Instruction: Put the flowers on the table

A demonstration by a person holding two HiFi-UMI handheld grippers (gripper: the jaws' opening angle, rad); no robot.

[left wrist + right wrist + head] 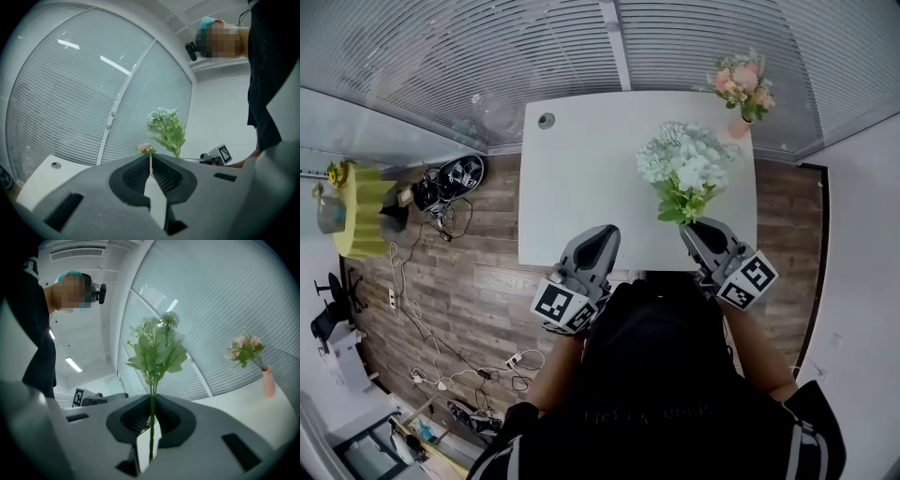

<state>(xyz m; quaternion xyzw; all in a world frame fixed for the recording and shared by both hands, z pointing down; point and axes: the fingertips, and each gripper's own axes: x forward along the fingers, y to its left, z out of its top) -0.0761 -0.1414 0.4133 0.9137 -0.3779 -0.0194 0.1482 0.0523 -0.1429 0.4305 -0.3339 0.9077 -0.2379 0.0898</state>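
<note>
- Person's dark top (656,375) fills the head view at 6 o'clock, with both forearms reaching out to the grippers.
- Left gripper (605,232) is just past the table's near edge, at about 6 o'clock from the table's middle. Its own view shows the jaws pressed together with nothing between them.
- Right gripper (698,225) is at 4 o'clock in the head view, over the near right part of the table (581,187). Its jaws are closed on the thin green stems of the flowers (684,169).
- These flowers, a white and pale green bunch, stand upright out of the jaws, with the heads over the table's right half. Whether the stems touch the tabletop cannot be told.
- Pink bouquet (742,84) stands in a slim vase (737,127) at 1 o'clock from the held bunch, at the table's far right corner and well apart from it.
- Round grommet (546,120) sits at 11 o'clock, near the far left corner.
- Blinds (441,56) run behind the table from 10 to 2 o'clock.
- Cables (441,356) lie on the wood floor (469,281) at 8 o'clock.
</note>
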